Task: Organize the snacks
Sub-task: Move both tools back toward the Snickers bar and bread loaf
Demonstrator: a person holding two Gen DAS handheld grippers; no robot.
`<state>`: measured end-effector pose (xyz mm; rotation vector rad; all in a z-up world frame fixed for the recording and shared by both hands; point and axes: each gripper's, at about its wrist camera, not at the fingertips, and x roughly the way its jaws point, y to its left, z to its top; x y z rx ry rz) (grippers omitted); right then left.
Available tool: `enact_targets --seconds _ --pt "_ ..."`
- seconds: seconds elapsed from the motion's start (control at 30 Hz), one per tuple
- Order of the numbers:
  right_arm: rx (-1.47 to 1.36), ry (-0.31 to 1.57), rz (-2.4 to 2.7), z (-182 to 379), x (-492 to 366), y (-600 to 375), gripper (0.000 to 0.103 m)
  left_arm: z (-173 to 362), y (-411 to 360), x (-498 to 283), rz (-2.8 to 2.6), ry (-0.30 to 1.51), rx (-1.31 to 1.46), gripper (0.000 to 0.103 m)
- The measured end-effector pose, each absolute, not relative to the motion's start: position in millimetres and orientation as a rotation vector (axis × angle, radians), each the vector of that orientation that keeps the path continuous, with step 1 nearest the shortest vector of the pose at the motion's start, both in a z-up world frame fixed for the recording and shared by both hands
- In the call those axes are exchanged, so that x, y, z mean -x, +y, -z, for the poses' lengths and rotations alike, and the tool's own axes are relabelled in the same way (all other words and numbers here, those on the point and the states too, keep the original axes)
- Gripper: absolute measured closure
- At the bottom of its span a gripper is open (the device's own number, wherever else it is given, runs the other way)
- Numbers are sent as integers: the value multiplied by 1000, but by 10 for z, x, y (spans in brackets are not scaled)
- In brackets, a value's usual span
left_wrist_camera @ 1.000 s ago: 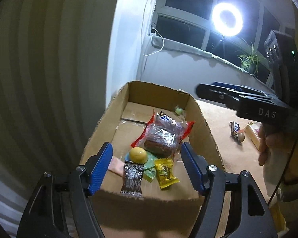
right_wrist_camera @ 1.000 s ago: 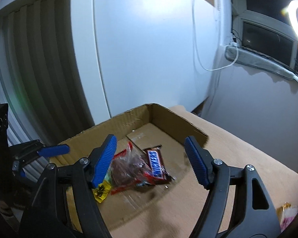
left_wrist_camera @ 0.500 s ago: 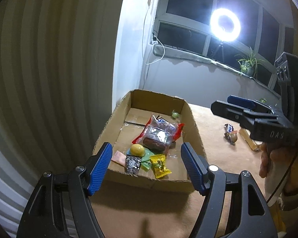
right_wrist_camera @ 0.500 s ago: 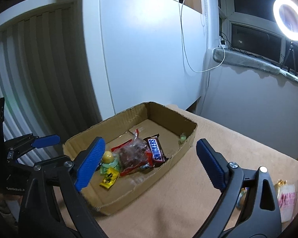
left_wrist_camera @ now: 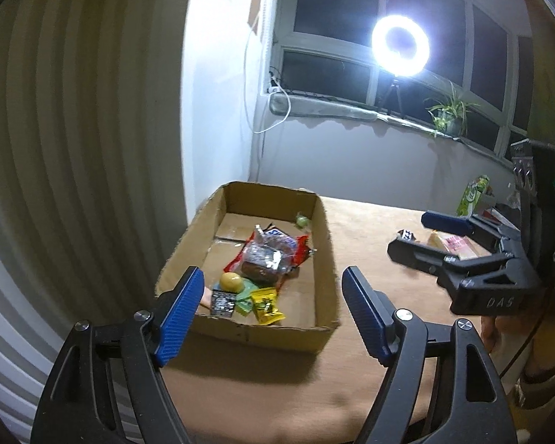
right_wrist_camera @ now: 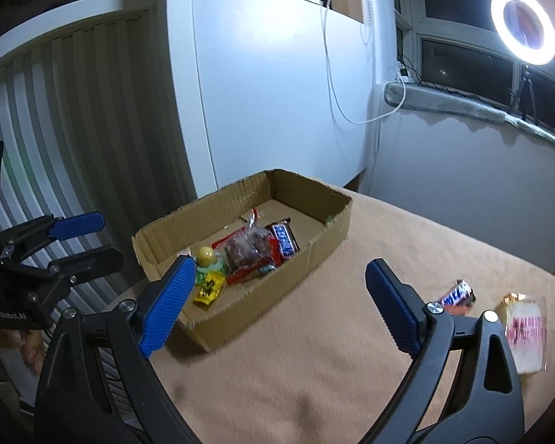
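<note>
1. I am holding my left tongs [left_wrist_camera: 270, 309] spread wide with nothing in them, hovering short of the near wall of the cardboard box [left_wrist_camera: 262, 329], which is sitting at the worktop's [right_wrist_camera: 314, 351] far left corner beside the wall.
2. I am holding my right tongs [right_wrist_camera: 277, 303] just as wide and bare, above open worktop to the box's right, probably readying for the loose snacks.
3. The box is collecting the sorted snacks: a clear-wrapped brown cake [left_wrist_camera: 264, 262] on a red wrapper, a Snickers bar [right_wrist_camera: 283, 242], a yellow ball [left_wrist_camera: 230, 282], a yellow packet [left_wrist_camera: 266, 305] and a small green sweet [left_wrist_camera: 302, 220].
4. Toward the worktop's right edge, a small Snickers [right_wrist_camera: 457, 294] and a pale wrapped pastry [right_wrist_camera: 525, 336] are lying apart from the box, likely waiting for pickup.
</note>
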<state>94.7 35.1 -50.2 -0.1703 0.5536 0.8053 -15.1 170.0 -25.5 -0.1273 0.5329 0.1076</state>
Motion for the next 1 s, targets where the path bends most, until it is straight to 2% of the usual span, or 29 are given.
enact_targets --seconds 0.43,1.0 --pt "117 629 -792 851 -845 -106 8 224 1176 -71 -51 566 52 26" --pt "0 676 -673 1061 -1344 -902 8 473 525 -561 58 654 -8 26"
